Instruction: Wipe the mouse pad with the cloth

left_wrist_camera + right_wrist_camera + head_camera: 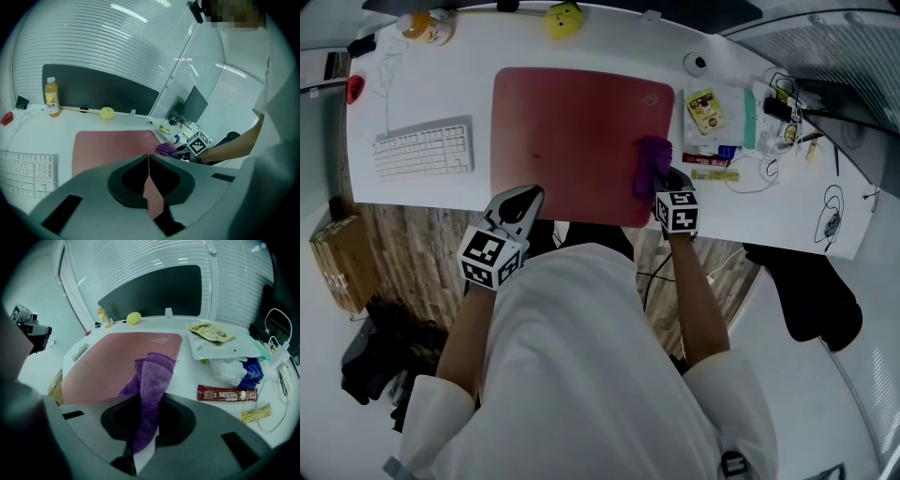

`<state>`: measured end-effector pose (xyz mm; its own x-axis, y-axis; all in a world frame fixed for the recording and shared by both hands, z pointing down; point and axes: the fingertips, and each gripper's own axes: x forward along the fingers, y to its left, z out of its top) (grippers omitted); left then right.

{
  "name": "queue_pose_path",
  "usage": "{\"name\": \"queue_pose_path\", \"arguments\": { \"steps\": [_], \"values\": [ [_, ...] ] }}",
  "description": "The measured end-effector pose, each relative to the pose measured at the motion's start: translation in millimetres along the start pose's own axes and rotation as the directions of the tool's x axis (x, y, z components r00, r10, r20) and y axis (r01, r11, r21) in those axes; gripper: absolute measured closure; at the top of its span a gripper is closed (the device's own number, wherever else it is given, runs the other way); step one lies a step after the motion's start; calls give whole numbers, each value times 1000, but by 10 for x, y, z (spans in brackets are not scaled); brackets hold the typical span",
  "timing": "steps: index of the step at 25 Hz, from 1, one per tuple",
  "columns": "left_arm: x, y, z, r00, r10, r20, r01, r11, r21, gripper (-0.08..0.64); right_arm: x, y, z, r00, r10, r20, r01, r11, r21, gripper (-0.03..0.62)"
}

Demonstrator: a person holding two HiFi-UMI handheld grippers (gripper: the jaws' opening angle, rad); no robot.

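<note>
right tool (666, 186) pinching purple cloth (652, 164) at right side of red mouse pad (572, 141), left tool (525, 199) hovering pressed together, empty

Both arms reach forward from short white sleeves, forearms bare. The left arm (467, 323) angles slightly outward, and the left gripper (523, 197) points ahead with its jaws pressed together tip to tip, holding nothing. The right arm (698, 300) stretches a little farther forward. The right gripper (664, 183) has its jaws clamped on a purple cloth (652, 161), which pokes out past the tips. Both marker cubes face upward
</note>
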<state>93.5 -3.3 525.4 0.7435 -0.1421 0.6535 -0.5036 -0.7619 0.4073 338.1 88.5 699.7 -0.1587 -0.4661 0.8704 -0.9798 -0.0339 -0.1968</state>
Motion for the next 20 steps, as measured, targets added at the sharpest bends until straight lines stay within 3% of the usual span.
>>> {"name": "queue_pose_path", "arguments": {
  "steps": [10, 20],
  "values": [
    [50, -109, 5, 1000, 13, 13, -13, 1000, -6, 540, -326, -329, 290, 997, -32, 72, 31, 999, 8, 517],
    [-98, 3, -69, 999, 25, 47, -24, 999, -38, 540, -387, -503, 713, 975, -201, 95, 209, 975, -81, 517]
  ]
}}
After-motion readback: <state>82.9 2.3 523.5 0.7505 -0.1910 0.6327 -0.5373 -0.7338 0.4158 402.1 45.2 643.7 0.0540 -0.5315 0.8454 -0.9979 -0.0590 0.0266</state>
